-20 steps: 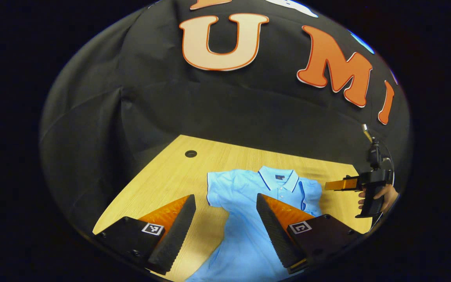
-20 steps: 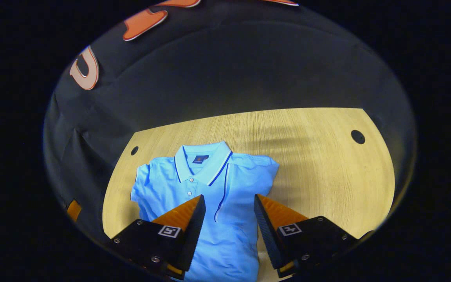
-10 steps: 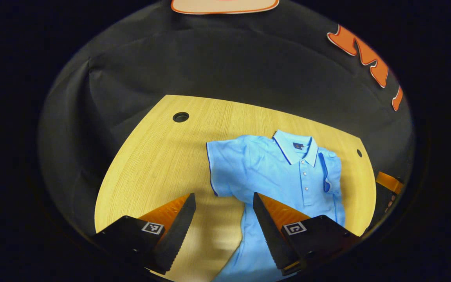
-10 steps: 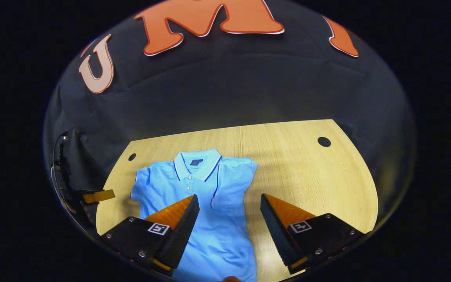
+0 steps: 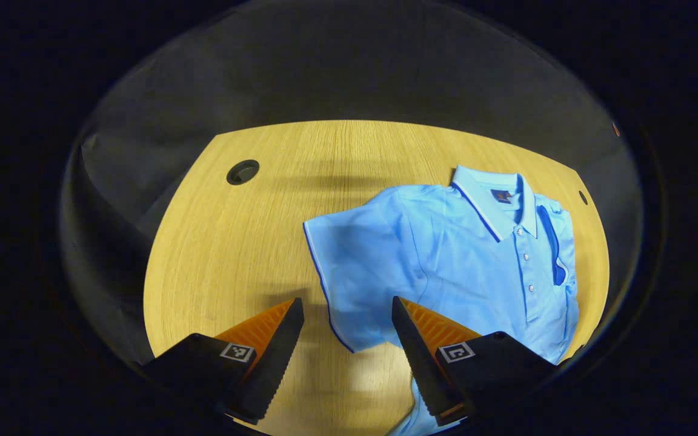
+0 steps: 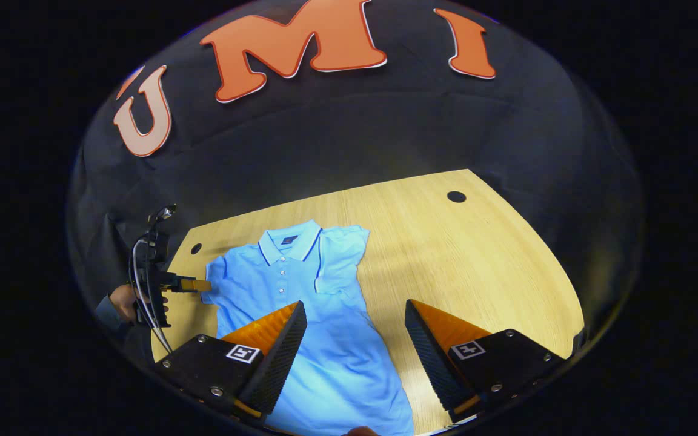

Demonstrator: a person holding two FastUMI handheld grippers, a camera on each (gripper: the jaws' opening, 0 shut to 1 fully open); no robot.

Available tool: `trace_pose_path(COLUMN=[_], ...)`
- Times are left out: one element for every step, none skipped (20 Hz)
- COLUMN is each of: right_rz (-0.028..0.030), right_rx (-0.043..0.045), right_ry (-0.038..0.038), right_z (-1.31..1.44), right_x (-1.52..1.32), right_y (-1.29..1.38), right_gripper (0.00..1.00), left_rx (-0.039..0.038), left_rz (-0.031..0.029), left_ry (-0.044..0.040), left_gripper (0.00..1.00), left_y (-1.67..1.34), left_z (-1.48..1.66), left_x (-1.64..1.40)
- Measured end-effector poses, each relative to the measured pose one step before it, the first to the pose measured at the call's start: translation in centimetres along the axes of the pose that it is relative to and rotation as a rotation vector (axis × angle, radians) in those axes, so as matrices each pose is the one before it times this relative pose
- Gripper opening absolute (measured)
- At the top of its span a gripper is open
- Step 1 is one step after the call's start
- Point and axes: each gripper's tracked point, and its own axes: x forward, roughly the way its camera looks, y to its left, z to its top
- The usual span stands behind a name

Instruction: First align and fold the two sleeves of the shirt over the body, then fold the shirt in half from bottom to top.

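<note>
Since the earlier frame the left gripper (image 5: pixel 346 339) has come down toward the spread sleeve (image 5: pixel 355 272), which now looms larger at lower centre of the left gripper view, its dark-piped edge lying between the parted fingers. The jaws stand apart, gripping nothing. The light blue polo shirt (image 5: pixel 470 266) lies flat on the wooden table (image 5: pixel 234 242), filling the right half of that view, collar (image 5: pixel 494 200) toward the upper right; its other sleeve is already folded over the body beside the button placket. A round cable hole (image 5: pixel 243 172) sits in the table at upper left.

In the right gripper view the right gripper (image 6: pixel 355 357) hangs above the shirt's lower body, jaws wide apart and empty. At the left edge, a hand (image 6: pixel 125 301) holds the left gripper just beside the spread sleeve.
</note>
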Motion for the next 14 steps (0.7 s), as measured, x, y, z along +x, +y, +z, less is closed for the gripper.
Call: trace_pose_path(right_rz=[-0.02341, -0.01660, -0.01492, -0.01029, -0.01095, -0.00474, -0.00759, -0.00607, 0.00142, 0.00094, 0.00394, -0.00357, -0.00589, -0.00426], right_rx=[0.00750, 0.00928, 0.01028, 0.01137, 0.01327, 0.00592, 0.00307, 0.00272, 0.00103, -0.00230, -0.00610, -0.00928, -0.00411, 0.00229], right_ry=[-0.00155, -0.00249, -0.00069, 0.00198, 0.00628, -0.00082, 0.00079, -0.00233, -0.00212, -0.00224, -0.00394, 0.00209, 0.00427, 0.00324], right_z=[-0.388, -0.343, -0.405, -0.296, -0.332, -0.200, -0.074, -0.022, 0.088, -0.032, -0.002, -0.281, -0.330, -0.256], right_x=[-0.649, -0.607, -0.515, -0.396, -0.471, -0.210, 0.019, -0.262, -0.239, -0.327, -0.174, -0.168, -0.106, -0.307], right_y=[-0.656, -0.523, -0.327, -0.347, -0.330, -0.325, -0.195, -0.260, -0.051, -0.198, -0.069, -0.437, -0.463, -0.357], right_gripper=[0.99, 0.99, 0.98, 0.98, 0.99, 0.99, 0.99, 0.99, 0.99, 0.99, 0.99, 0.99, 0.99, 0.99], left_rx=[0.00175, -0.00583, -0.00894, -0.00495, -0.00248, -0.00849, 0.00116, -0.00261, 0.00340, 0.01151, 0.00877, 0.02535, 0.03010, 0.02687], left_rz=[0.00991, 0.00260, 0.00031, -0.00188, 0.00709, -0.00154, -0.00851, -0.00785, -0.00259, -0.02573, -0.00729, -0.01152, -0.00072, -0.00354], left_ry=[0.01410, 0.01239, 0.01635, -0.02646, 0.00139, -0.00108, 0.00148, -0.00785, 0.00593, -0.00042, -0.00814, -0.02841, -0.04377, -0.02655], left_gripper=[0.98, 0.92, 0.90, 0.90, 0.87, 0.82, 0.68, 0.43, 0.19, 0.14, 0.10, 0.10, 0.10, 0.09], left_y=[0.208, 0.232, 0.036, 0.071, -0.083, -0.174, -0.336, -0.464, -0.211, -0.686, -0.190, -0.595, -0.811, -0.690], left_z=[-0.089, -0.154, -0.213, 0.471, 0.084, 0.067, -0.017, 0.204, -0.044, 0.022, 0.365, 0.881, 1.386, 0.970], left_x=[0.637, 0.499, 0.308, 0.305, 0.037, -0.180, -0.038, 0.083, 0.003, -0.132, -0.442, -0.779, -0.739, -0.698])
